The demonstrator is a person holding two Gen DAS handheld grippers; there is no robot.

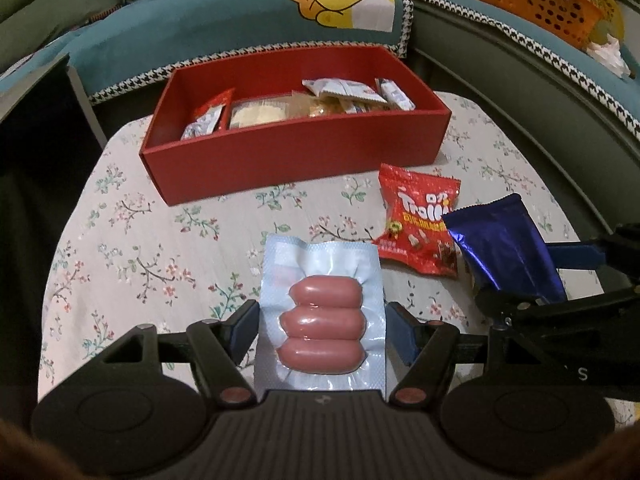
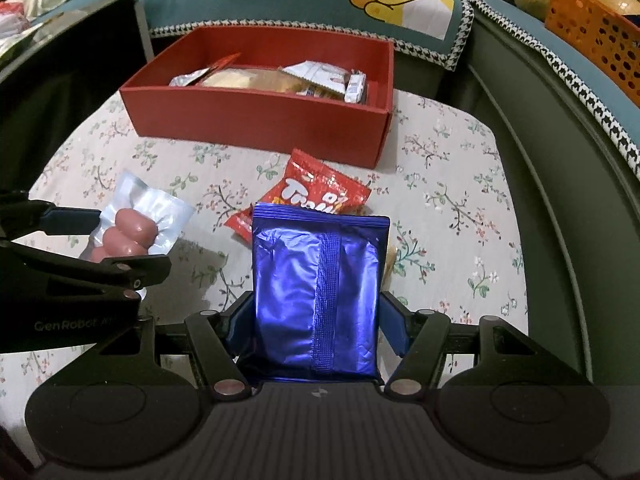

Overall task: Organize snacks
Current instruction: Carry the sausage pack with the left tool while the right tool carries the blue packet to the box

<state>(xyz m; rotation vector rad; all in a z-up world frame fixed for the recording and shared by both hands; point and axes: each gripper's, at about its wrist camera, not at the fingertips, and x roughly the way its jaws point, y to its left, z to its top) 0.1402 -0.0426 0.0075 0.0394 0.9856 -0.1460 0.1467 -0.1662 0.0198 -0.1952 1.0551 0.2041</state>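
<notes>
Left gripper (image 1: 322,320): my fingers are clamped on the sausage pack (image 1: 322,312), holding it by its two side edges above the table (image 1: 132,240).
Right gripper (image 2: 316,312): my fingers are clamped on the blue foil pouch (image 2: 316,292), also by its sides, seam facing up.
Sausage pack handling: vacuum-sealed film, slick and floppy at the margins, firm only where the meat sits; I judge the grip safest close to the sausages, since the thin border could slide out.
Blue foil pouch handling: light, crinkly, slippery foil; a hard squeeze may crush what is inside, so I take it mid-body.
Red gummy bag (image 1: 418,224): lies flat on the table, near the red box (image 1: 296,160), free of both grippers.
Counts: three sausages in one pack; one blue pouch; one red gummy bag; one red box, already holding several wrapped snacks I cannot count exactly.
</notes>
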